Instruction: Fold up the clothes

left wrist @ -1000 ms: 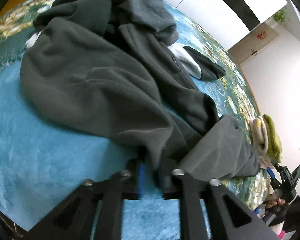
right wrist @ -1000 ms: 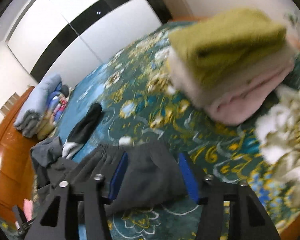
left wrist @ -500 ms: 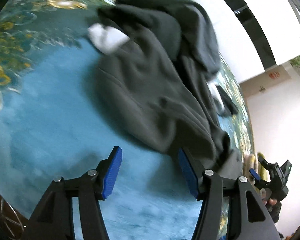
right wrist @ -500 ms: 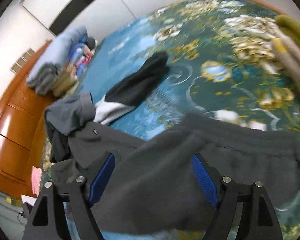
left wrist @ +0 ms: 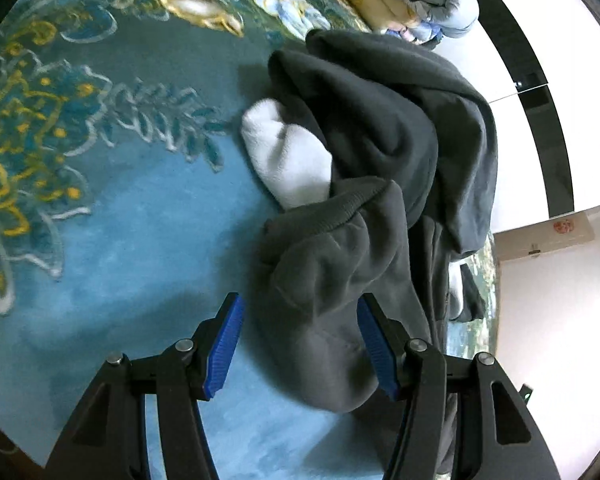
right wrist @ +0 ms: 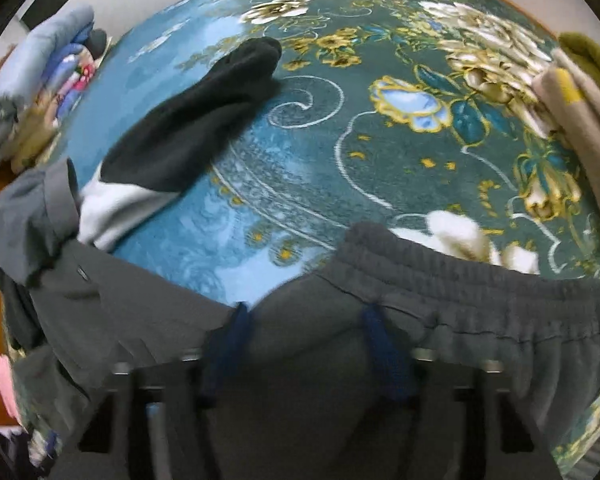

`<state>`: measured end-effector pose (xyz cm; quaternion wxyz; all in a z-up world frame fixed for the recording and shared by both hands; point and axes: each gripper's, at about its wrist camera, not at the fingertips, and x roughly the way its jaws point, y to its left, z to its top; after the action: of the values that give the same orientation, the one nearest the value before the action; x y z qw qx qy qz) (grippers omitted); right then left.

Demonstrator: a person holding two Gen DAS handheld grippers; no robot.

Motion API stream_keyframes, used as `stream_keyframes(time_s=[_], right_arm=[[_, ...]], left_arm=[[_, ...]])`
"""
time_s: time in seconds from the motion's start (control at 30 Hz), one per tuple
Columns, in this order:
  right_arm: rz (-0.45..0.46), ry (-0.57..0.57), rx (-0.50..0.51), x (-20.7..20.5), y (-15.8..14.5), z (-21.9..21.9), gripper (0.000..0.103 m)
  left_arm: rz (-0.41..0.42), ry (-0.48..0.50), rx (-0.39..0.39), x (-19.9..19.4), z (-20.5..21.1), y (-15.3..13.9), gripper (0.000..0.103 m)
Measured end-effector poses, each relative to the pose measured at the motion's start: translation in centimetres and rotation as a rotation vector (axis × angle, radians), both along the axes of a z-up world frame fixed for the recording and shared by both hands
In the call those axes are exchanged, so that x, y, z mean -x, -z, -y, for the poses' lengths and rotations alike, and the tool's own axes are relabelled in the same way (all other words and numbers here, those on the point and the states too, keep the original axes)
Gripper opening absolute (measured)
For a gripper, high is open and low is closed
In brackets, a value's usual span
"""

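We judged the folding to be at an early stage: the grey sweatpants [right wrist: 440, 320] lay only partly spread on the floral bedspread [right wrist: 300, 160], their elastic waistband [right wrist: 480, 292] stretched flat toward the edge where a folded stack of olive and cream items [right wrist: 580, 92] sat, while the leg end [left wrist: 332, 300] was bunched in loose humps at the other end. No clean fold showed in that garment, so flattening the legs and doubling them over seemed left to do.

Our left claw [left wrist: 300, 344] stood wide, its blue pads on either side of the crumpled grey leg with its ribbed cuff [left wrist: 340, 204], the cloth lying between the jaws but not pinched. Just beyond that cuff lay a white sock-like piece [left wrist: 288, 160], half under a heap of darker grey clothing [left wrist: 400, 120].

Our right claw [right wrist: 304, 344] was also wide, held low over the sweatpants just behind the waistband; the view was blurred, and the pads seemed to sit against the cloth without closing on it.

A black and white garment [right wrist: 188, 132] lay apart near the middle of the bed, unfolded, and rolled bedding [right wrist: 40, 80] sat at the far corner.
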<state>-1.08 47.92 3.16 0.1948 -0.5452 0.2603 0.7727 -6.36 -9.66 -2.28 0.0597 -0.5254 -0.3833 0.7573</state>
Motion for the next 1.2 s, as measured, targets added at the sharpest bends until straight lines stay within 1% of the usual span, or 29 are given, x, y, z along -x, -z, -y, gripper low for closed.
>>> stream_keyframes(time_s=[0.03,0.1,0.13,0.17,0.2,0.23,0.27,0.3,0.33,0.4,0.43,0.5,0.6,0.63,0.67,0.7,0.73,0.77,0.83,0.87,0.93,1.1,1.2], right_arm=[[-0.008,-0.003,0.011,-0.6,-0.2,-0.4,0.024],[-0.067,0.005,0.067,-2.5,-0.8,-1.1,0.01],[-0.097,0.009,0.096,-3.5,-1.2,-1.4,0.008],[-0.127,0.013,0.124,-4.5,-1.5,-1.7,0.005],[-0.157,0.017,0.152,-5.4,-1.9,-2.0,0.0],[-0.186,0.019,0.169,-6.5,-2.4,-2.3,0.0],[-0.215,0.016,0.159,-7.7,-3.2,-2.5,0.0],[-0.246,0.016,0.164,-8.5,-3.8,-2.7,0.0],[-0.274,0.019,0.167,-9.3,-4.4,-3.0,0.0],[-0.306,0.008,0.166,-9.9,-5.4,-3.7,0.001],[-0.316,-0.001,0.166,-9.9,-5.8,-4.0,0.005],[-0.313,-0.015,0.158,-9.5,-6.3,-4.0,0.005],[-0.285,-0.021,0.152,-8.0,-5.6,-3.3,0.006],[-0.271,-0.017,0.154,-7.3,-5.2,-3.0,0.017],[-0.253,-0.003,0.159,-6.6,-4.6,-2.7,0.031],[-0.236,0.017,0.167,-5.9,-4.0,-2.4,0.068],[-0.229,0.037,0.172,-5.3,-3.4,-2.1,0.081],[-0.223,0.057,0.177,-4.6,-2.9,-1.8,0.081],[-0.184,0.091,0.176,-2.9,-1.8,-1.2,0.081],[-0.159,0.105,0.165,-2.1,-1.3,-0.9,0.081],[-0.104,0.113,0.108,-0.4,-0.5,-0.3,0.081],[0.039,0.091,-0.017,2.3,1.3,1.0,0.081],[0.085,0.06,-0.058,2.8,1.8,1.4,0.081]], left_arm=[[0.009,0.0,-0.003,0.1,-0.3,0.4,0.06],[0.025,0.0,-0.012,0.2,-0.9,1.1,0.058],[0.028,-0.003,-0.024,0.2,-1.0,1.4,0.05],[0.031,-0.007,-0.034,0.1,-1.2,1.6,0.038],[0.031,-0.012,-0.036,0.0,-1.2,1.7,0.032],[0.032,-0.017,-0.039,-0.1,-1.3,1.8,0.023],[0.032,-0.023,-0.041,-0.1,-1.3,1.9,0.015],[0.031,-0.028,-0.044,-0.2,-1.4,2.0,0.012],[0.025,-0.031,-0.05,-0.2,-1.5,1.9,0.011],[0.018,-0.025,-0.031,0.0,-1.9,1.5,0.011],[0.019,-0.024,-0.031,0.1,-2.2,1.4,0.011],[0.022,-0.023,-0.031,0.4,-2.7,1.3,0.011],[0.018,-0.022,-0.017,0.5,-3.3,1.2,0.011],[0.017,-0.022,-0.013,0.5,-3.5,1.1,0.011],[0.016,-0.02,-0.008,0.5,-3.7,1.0,0.011],[0.014,-0.015,-0.004,0.5,-3.9,0.9,0.011],[0.013,-0.012,0.0,0.5,-4.1,0.9,0.011],[0.013,-0.009,0.004,0.6,-4.3,0.8,0.011],[0.015,-0.005,0.011,0.7,-4.7,0.8,0.011],[0.016,-0.002,0.014,0.7,-4.9,0.8,0.011],[0.021,-0.002,0.018,0.9,-5.3,0.9,0.011],[0.031,0.003,0.019,1.2,-5.1,1.4,0.011],[0.034,0.004,0.018,1.3,-5.6,1.4,0.011]])
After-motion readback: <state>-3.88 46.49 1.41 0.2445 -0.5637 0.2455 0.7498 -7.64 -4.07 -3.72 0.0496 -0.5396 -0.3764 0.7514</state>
